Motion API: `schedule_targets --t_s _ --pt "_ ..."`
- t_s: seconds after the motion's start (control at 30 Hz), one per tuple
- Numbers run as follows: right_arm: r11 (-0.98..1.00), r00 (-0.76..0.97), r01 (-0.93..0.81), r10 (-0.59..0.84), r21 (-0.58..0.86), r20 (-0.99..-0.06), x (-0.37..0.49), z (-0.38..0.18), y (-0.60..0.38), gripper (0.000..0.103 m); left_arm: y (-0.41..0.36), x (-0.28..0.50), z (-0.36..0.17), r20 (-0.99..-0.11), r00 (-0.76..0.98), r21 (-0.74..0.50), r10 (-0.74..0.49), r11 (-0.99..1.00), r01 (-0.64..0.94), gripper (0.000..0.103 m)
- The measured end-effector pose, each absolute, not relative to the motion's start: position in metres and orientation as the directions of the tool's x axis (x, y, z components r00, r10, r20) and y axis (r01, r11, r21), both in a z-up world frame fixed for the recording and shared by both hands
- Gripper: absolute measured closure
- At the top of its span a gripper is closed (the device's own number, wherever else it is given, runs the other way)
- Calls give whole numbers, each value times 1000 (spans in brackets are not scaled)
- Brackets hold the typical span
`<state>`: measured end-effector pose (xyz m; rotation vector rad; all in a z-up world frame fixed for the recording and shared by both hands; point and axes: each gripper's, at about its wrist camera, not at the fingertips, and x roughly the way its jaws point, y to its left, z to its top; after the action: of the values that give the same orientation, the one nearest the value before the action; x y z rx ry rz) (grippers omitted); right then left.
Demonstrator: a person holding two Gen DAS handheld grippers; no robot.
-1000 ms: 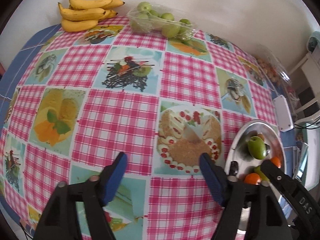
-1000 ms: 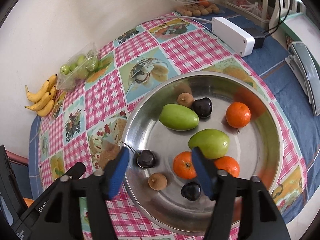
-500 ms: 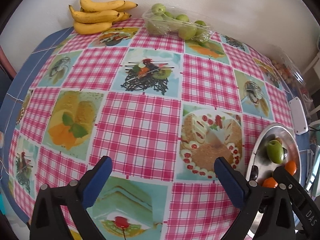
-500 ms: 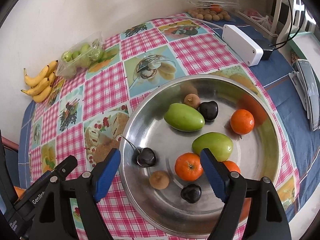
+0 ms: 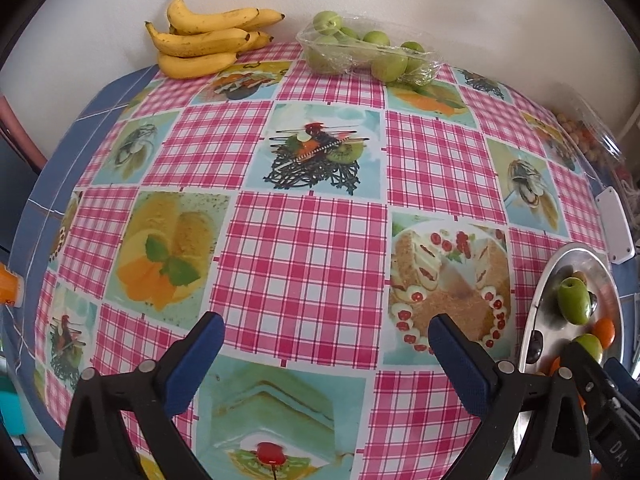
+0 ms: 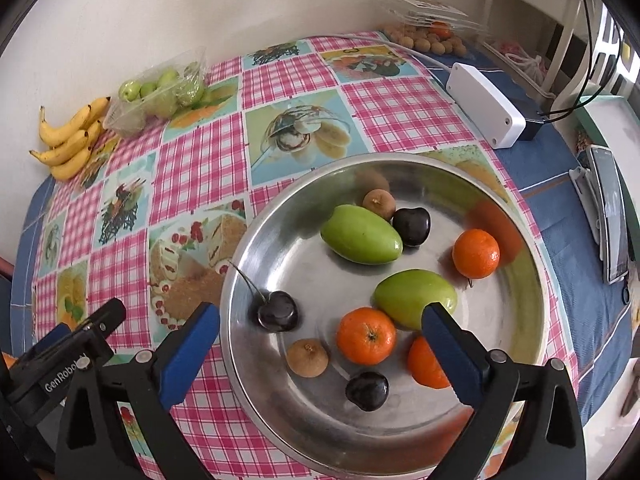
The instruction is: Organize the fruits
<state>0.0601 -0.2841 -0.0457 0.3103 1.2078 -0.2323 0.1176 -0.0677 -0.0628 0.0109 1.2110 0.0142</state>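
A steel bowl (image 6: 240, 264) holds two green mangoes (image 6: 360, 234), three oranges (image 6: 476, 254), dark cherries (image 6: 278, 312) and brown longans (image 6: 308, 358). My right gripper (image 6: 320, 316) hovers over the bowl's near side. Its jaws are opening wide and its pads touch no fruit. My left gripper (image 5: 326, 332) stands open over bare checked tablecloth (image 5: 304, 248), left of the bowl (image 5: 536, 320), with nothing between its fingers. Bananas (image 5: 204, 40) and a clear pack of small green fruits (image 5: 368, 50) lie at the far edge by the wall.
A white box (image 6: 486, 110) with a cable lies behind the bowl. A clear tub of small brown fruits (image 6: 428, 36) sits in the far right corner. A phone on a stand (image 6: 608, 216) is at the right edge.
Both grippers' jaws have spread much wider. Both views have tilted a little, and the fruits have stayed where they were.
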Motion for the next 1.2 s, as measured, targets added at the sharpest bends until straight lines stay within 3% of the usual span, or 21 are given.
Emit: schedule_targets --t_s 0.67,1.2 --pt "945 330 316 -31 79 -943 25 -41 -272 2 -55 83 -45 -910 374 199 179 980 15 0" --pt "942 343 325 -40 78 -938 -5 -28 -275 2 -33 35 -24 -900 412 160 138 987 18 0"
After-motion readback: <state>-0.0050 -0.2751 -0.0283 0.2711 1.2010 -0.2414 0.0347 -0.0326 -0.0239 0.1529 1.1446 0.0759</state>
